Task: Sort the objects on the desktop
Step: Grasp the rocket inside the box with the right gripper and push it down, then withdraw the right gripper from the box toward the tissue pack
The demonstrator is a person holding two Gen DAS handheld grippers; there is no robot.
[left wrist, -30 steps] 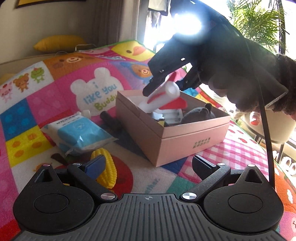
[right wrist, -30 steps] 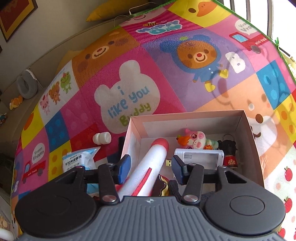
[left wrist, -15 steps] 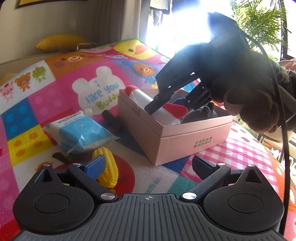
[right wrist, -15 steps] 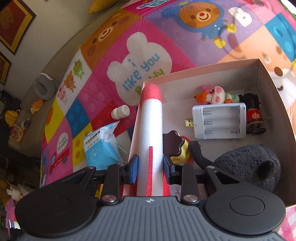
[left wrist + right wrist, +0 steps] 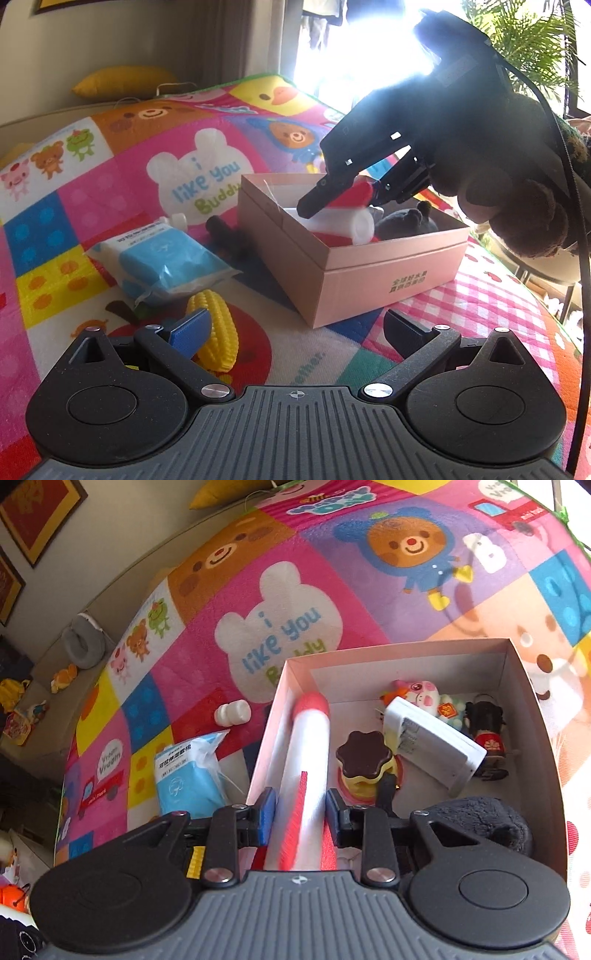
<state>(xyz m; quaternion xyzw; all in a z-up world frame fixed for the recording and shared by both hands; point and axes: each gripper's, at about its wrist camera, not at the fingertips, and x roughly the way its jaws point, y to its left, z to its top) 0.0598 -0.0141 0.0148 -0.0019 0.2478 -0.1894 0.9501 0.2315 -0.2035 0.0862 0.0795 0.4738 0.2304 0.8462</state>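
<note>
The right gripper [image 5: 300,810] has its jaws around the tail of a white foam rocket [image 5: 308,753], the pads close on either side of the body; the jaws have just been moving, closing then easing a little, and whether the pads still press I cannot tell. The rocket lies inside the pink box [image 5: 532,716] along its left wall, red nose toward the far corner, one red fin up between the jaws. Beside it in the box sit a brown-topped pudding toy [image 5: 364,755], a white battery case [image 5: 436,753], a pig figure [image 5: 421,696], a small black figure [image 5: 485,723] and a dark plush [image 5: 484,823].

The left gripper [image 5: 295,328] hangs with its jaws wide apart and nothing between them, above a patchwork play mat [image 5: 92,192]. Just beyond its blue pad lies a yellow toy corn [image 5: 218,332]; past that, a blue wipes packet [image 5: 166,262] and a small white bottle [image 5: 233,713], all outside the box.
</note>
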